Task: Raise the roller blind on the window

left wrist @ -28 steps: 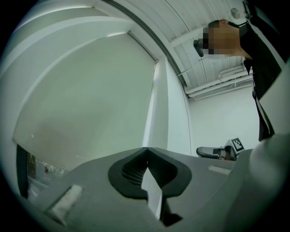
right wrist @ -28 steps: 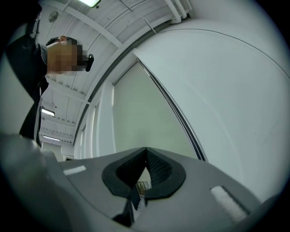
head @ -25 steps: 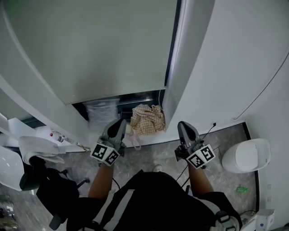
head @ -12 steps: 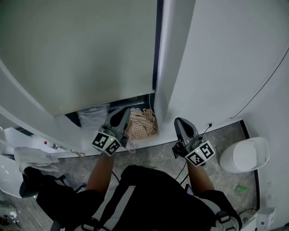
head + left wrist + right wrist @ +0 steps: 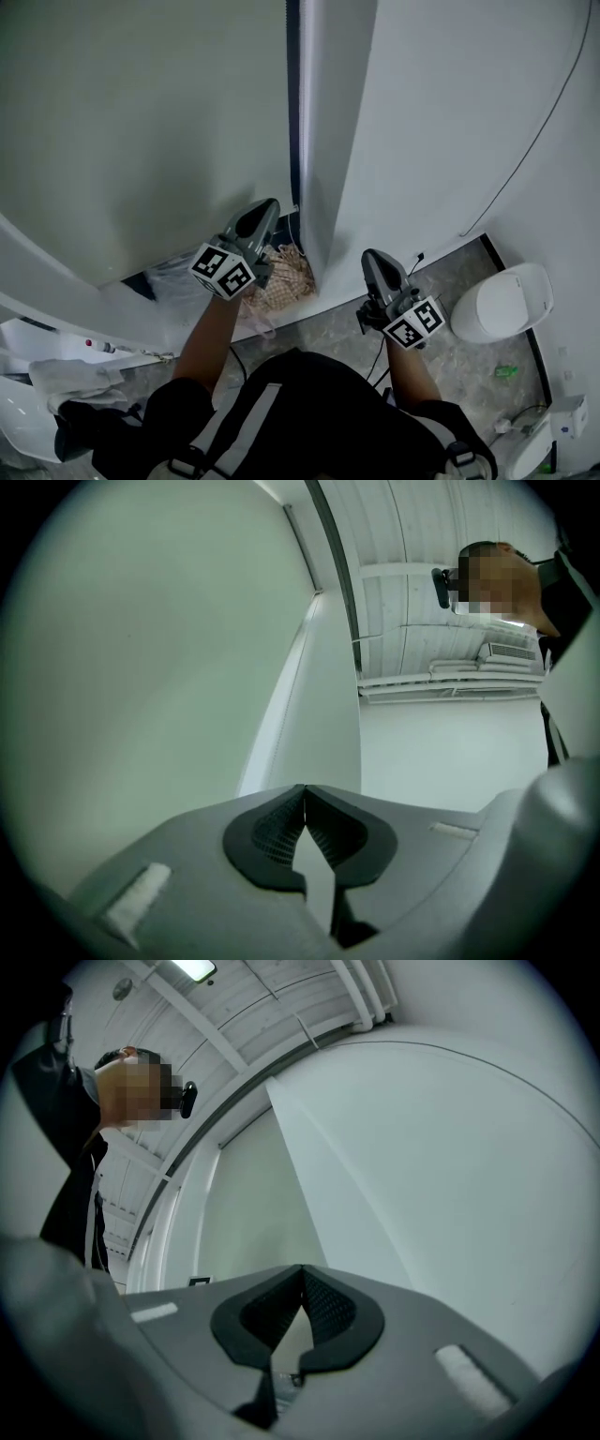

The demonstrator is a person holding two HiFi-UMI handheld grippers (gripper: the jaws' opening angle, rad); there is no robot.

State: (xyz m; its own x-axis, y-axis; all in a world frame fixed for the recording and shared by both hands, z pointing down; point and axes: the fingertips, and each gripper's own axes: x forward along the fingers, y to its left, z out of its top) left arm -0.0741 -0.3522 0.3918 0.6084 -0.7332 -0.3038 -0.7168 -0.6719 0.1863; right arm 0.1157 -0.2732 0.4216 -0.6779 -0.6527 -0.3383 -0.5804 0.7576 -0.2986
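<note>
Now left tongs (image 5: pixel 266 205) raised toward roller blind (image 5: pixel 141 122) (right tongs (image 5: pixel 372 256) barely shifted).

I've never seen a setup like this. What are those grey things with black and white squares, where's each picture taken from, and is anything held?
No robot: a person holds a grey two-jaw gripper in each hand; the marker cubes are part of them. The head view looks down from the person's head at the left gripper and right gripper before a pale grey-green roller blind. Each gripper view comes from a camera on that gripper, looking along its jaws. Both pairs of jaws are shut, holding nothing. Below, a beige checked cloth lies at the window's foot and a white rounded container stands on the grey floor.
</note>
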